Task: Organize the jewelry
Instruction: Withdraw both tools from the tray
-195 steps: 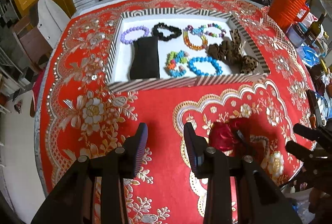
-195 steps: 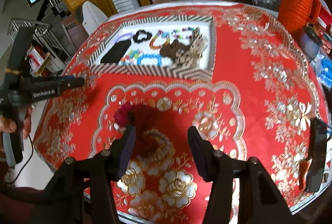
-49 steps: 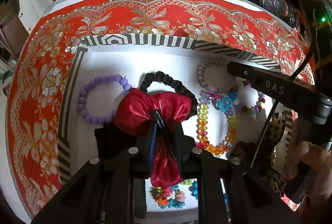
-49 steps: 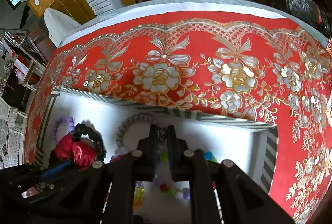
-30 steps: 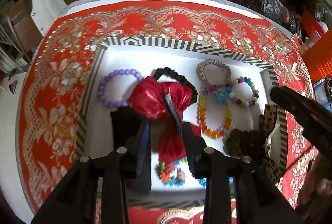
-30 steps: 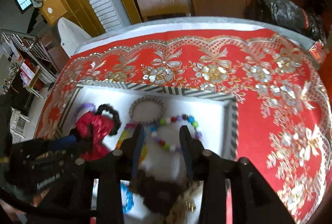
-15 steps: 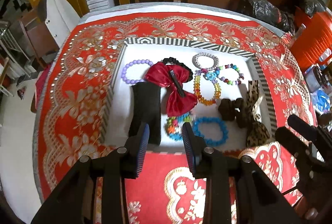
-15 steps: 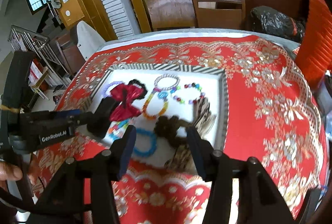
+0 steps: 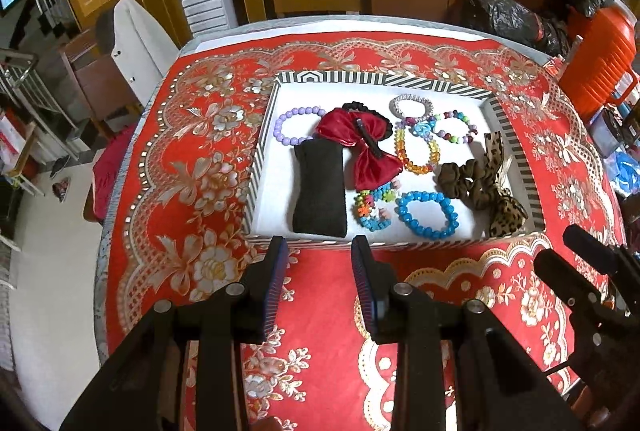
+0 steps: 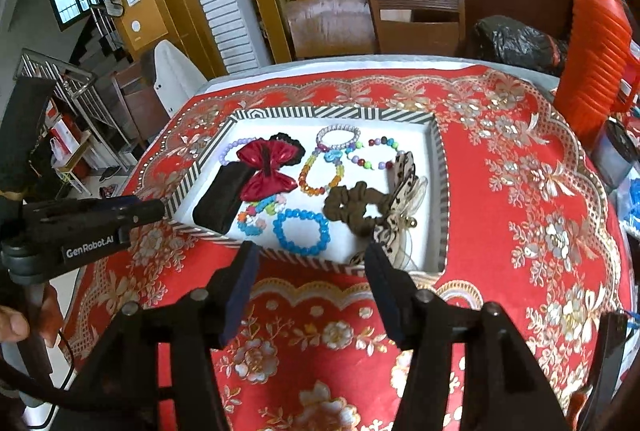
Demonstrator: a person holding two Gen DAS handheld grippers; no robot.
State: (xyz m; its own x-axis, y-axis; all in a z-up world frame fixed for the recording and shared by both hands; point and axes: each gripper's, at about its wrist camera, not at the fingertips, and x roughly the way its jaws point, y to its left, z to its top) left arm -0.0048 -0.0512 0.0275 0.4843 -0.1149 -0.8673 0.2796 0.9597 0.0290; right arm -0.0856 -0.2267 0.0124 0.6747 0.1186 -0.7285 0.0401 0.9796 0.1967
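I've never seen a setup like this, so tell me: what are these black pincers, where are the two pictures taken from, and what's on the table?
A person holds a two-finger tool in each hand; each carries a camera looking along its fingers. One picture is from the left tool, the other from the right tool. Both are open and hold nothing. On the red tablecloth sits a striped tray with bead bracelets, a red bow, a black pouch and a brown scrunchie.
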